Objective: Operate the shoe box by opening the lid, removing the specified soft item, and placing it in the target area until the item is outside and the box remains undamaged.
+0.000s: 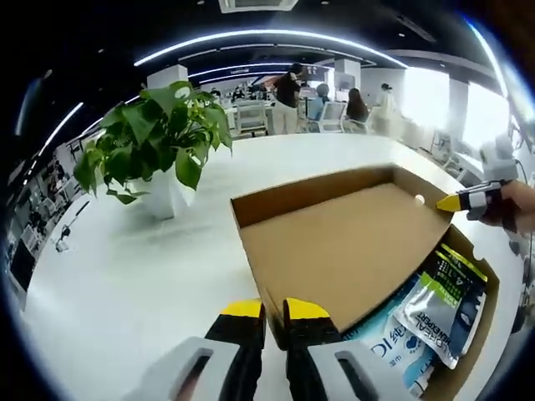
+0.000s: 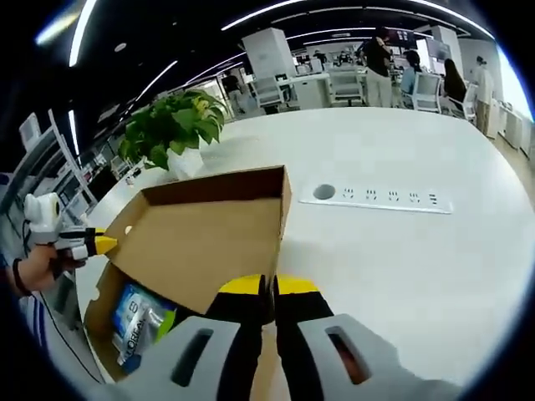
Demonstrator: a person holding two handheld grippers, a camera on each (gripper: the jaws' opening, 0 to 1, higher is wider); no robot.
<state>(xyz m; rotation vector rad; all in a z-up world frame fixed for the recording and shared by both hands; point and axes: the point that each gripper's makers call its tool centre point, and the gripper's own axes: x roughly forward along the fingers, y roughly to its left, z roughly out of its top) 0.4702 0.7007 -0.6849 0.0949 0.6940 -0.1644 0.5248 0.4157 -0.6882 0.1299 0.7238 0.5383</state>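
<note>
A brown cardboard shoe box [image 1: 472,334] lies on a white table with its lid [image 1: 343,251] swung up and held part open. My left gripper [image 1: 274,311] is shut on the lid's near corner edge. At the lid's far corner my right gripper [image 1: 456,202] comes in from the right. In the right gripper view, my right gripper [image 2: 269,286] is shut on the lid [image 2: 201,242] edge, and the left gripper [image 2: 102,244] pinches the opposite corner. Inside the box lie soft blue and white packets [image 1: 435,309] [image 2: 138,322], partly hidden under the lid.
A potted green plant [image 1: 155,142] [image 2: 171,125] stands on the table [image 1: 125,276] beyond the box. A recessed socket strip [image 2: 376,198] sits in the tabletop to the right. People and office chairs [image 1: 330,113] are far behind.
</note>
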